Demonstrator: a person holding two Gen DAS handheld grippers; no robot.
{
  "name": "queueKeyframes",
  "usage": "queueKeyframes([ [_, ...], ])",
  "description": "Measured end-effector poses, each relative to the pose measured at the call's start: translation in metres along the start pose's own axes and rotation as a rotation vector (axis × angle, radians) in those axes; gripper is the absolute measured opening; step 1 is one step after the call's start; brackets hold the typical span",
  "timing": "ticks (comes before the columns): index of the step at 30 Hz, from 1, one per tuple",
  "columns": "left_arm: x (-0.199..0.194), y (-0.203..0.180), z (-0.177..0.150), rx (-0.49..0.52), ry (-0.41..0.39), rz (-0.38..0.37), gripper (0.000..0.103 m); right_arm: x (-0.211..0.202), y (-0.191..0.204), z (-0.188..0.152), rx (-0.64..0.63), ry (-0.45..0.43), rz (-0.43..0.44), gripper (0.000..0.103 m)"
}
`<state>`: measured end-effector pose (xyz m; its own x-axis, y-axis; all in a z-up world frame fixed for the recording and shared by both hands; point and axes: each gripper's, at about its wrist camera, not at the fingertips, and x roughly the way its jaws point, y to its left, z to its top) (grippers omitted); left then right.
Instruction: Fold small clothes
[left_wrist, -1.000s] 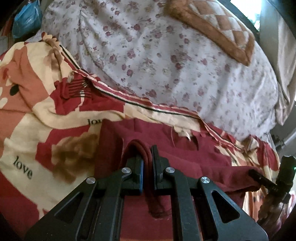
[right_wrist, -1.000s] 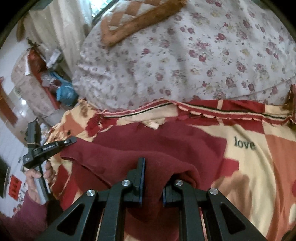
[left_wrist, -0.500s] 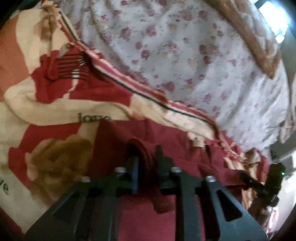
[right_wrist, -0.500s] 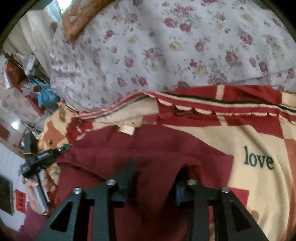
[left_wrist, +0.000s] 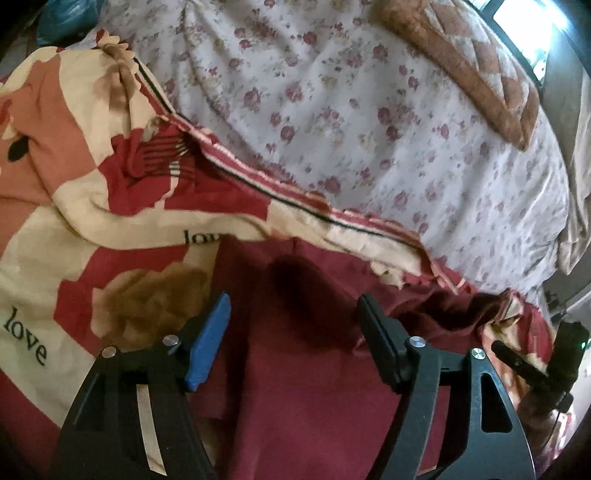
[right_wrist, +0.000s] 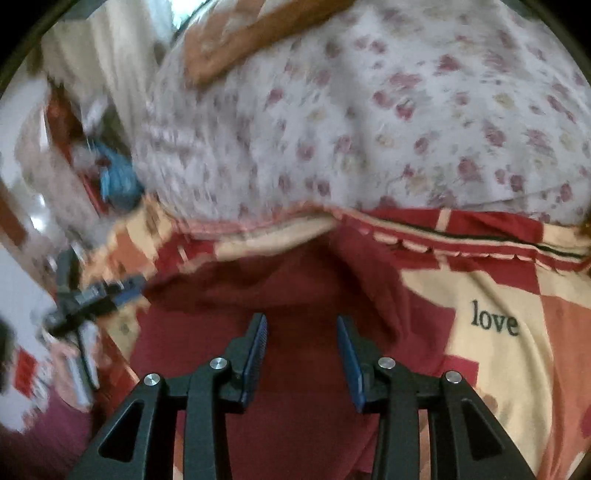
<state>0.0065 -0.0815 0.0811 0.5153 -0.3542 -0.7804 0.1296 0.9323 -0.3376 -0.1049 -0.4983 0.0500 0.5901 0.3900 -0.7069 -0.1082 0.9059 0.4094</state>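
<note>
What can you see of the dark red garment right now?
The dark red garment is plain, soft-looking cloth with no print, lying on the patterned "love" blanket near the floral quilt. It is rumpled, with a raised fold casting a shadow near its far edge. A pale tag-like scrap shows near that edge. The left gripper and right gripper both sit open over it, with cloth seen between the fingers; neither clamps it.
</note>
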Motion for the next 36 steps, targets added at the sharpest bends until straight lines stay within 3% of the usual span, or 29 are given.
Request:
queueKeyframes([
  [2, 0.012, 0.000, -0.001, 0.015, 0.019, 0.042, 0.071, 0.021, 0.003, 0.004, -0.027, 0.041, -0.086, 0.037],
  [4, 0.018, 0.007, 0.000, -0.018, 0.021, 0.038, 0.071, 0.040, -0.003, 0.014, 0.003, 0.049, -0.104, 0.037],
  [6, 0.016, 0.016, 0.004, -0.067, 0.000, -0.015, 0.071, 0.064, -0.009, 0.028, 0.011, 0.066, -0.126, 0.037],
  [9, 0.004, 0.028, 0.012, -0.118, -0.054, -0.055, 0.072, 0.094, -0.029, 0.040, 0.084, 0.105, -0.245, 0.037],
  [10, 0.001, 0.031, 0.014, -0.127, -0.072, -0.062, 0.077, 0.102, -0.038, 0.041, 0.124, 0.112, -0.253, 0.037],
  [12, -0.003, 0.039, 0.014, -0.148, -0.087, -0.067, 0.082, 0.104, -0.044, 0.042, 0.154, 0.105, -0.242, 0.037],
  [15, 0.002, 0.041, 0.011, -0.137, -0.037, -0.049, 0.081, 0.087, -0.029, 0.041, 0.115, 0.091, -0.268, 0.037],
  [21, 0.002, 0.021, -0.008, -0.015, 0.030, 0.076, 0.081, 0.054, 0.021, 0.025, 0.001, 0.090, -0.229, 0.038],
  [24, 0.007, 0.018, -0.020, 0.018, 0.068, 0.148, 0.081, 0.064, 0.018, 0.006, 0.023, 0.131, -0.250, 0.039],
  [26, 0.013, 0.019, -0.029, 0.032, 0.138, 0.194, 0.081, 0.073, 0.009, -0.003, 0.042, 0.154, -0.263, 0.039],
  [30, -0.005, 0.015, -0.054, 0.049, 0.154, 0.183, 0.081, 0.062, 0.030, 0.011, -0.004, 0.174, -0.283, 0.039],
  [36, -0.025, 0.021, -0.083, 0.017, 0.129, 0.174, 0.081, 0.075, 0.106, 0.027, -0.105, 0.162, -0.098, 0.042],
])
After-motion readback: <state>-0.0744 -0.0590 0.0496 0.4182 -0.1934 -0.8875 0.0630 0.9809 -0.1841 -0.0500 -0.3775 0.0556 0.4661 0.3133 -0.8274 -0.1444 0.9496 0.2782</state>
